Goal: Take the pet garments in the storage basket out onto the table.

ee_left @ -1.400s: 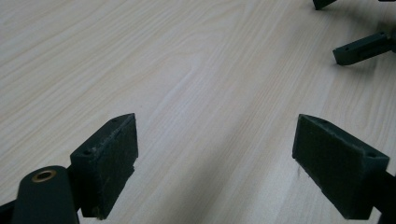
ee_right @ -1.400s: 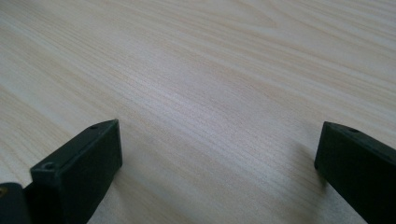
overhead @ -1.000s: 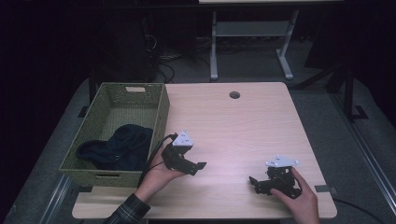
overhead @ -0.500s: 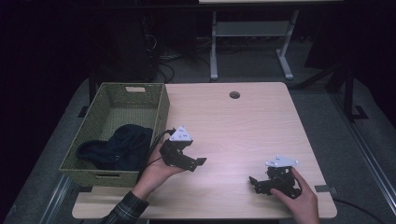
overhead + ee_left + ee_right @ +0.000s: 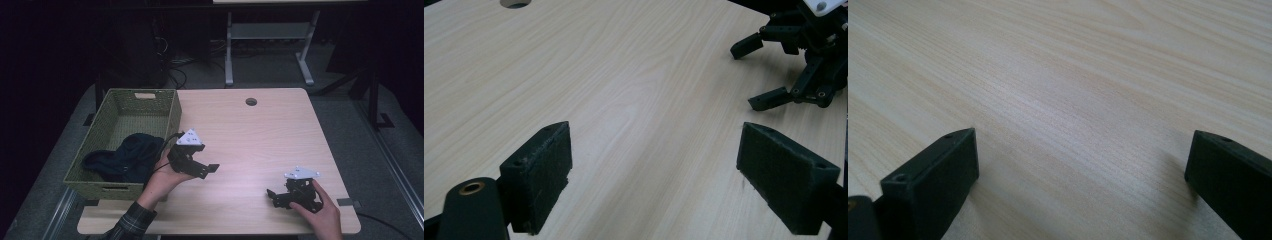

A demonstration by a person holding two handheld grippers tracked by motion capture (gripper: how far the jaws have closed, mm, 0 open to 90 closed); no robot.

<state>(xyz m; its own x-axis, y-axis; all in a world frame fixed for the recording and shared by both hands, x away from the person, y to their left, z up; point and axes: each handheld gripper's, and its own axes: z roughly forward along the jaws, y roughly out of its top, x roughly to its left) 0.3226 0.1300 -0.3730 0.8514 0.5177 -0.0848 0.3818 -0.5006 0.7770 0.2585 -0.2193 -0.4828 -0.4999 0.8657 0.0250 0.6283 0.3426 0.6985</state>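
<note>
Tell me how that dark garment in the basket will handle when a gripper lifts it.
The dark garment lies crumpled in soft folds, so it will probably sag and drape from one pinch. It looks like light cloth, unlikely to slip or break. A trailing part may catch on the woven basket.

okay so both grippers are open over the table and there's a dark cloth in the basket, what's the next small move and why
Probably swing the left gripper left and over the green basket toward the dark cloth. It is held just right of the basket's rim, its jaws wide apart and empty, pointing away across the bare table. The right gripper, also open and empty, sits farther off near the front edge.
</note>
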